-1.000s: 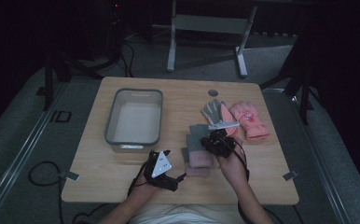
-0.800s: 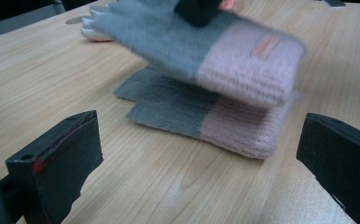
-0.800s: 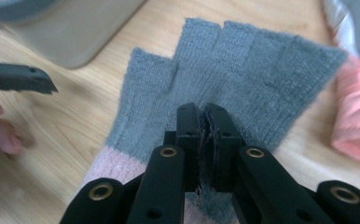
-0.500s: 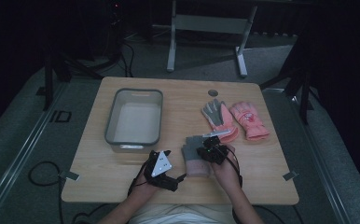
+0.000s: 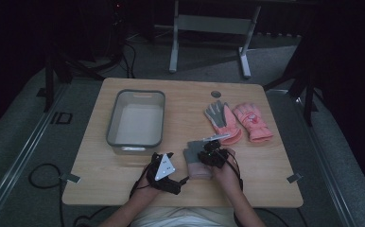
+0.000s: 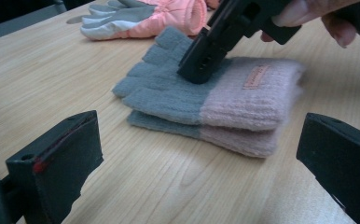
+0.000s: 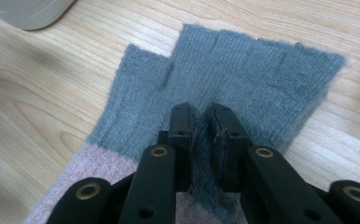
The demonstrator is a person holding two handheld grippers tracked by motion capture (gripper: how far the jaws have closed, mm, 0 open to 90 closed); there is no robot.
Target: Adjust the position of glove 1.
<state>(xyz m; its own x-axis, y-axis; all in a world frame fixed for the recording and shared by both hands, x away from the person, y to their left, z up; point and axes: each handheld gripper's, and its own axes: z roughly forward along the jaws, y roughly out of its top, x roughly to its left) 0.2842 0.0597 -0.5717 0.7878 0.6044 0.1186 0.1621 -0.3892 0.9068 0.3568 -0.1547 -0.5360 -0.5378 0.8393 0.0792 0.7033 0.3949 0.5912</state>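
Two tools at the near edge of the bench [image 5: 124, 184], one in each hand. Left tool [image 5: 164, 165] at about 7 o'clock of the bench, jaws spread wide and released, nothing between them; seen along its own jaws, wide apart at both bottom corners with the knitted gloves straight ahead at 12 o'clock. Right tool [image 5: 212, 156] just beside it toward 3 o'clock, tipped down onto the grey-and-pink fingerless gloves [image 6: 215, 100], a stacked pair lying flat on the wood, grey finger ends pointing away, pink cuffs toward the person. Right tool's jaws [image 7: 201, 140] narrow, a ridge of grey knit pinched up between the pads, so clenched on the top glove; jaws have just been easing open slightly, fabric between them all the same. Small tan label on the pink cuff, at 3 o'clock of the tool tip in the left gripper view.

Farther out, at 1 o'clock from the right tool, a pair of pink ski gloves [image 5: 237, 120] side by side, one palm up with grey palm, the other back up. At 11 o'clock from the left tool, well apart from the gloves, a grey plastic tub [image 5: 137, 97]. Beyond the ski gloves, a round grommet hole [image 5: 215, 93] near the far edge.
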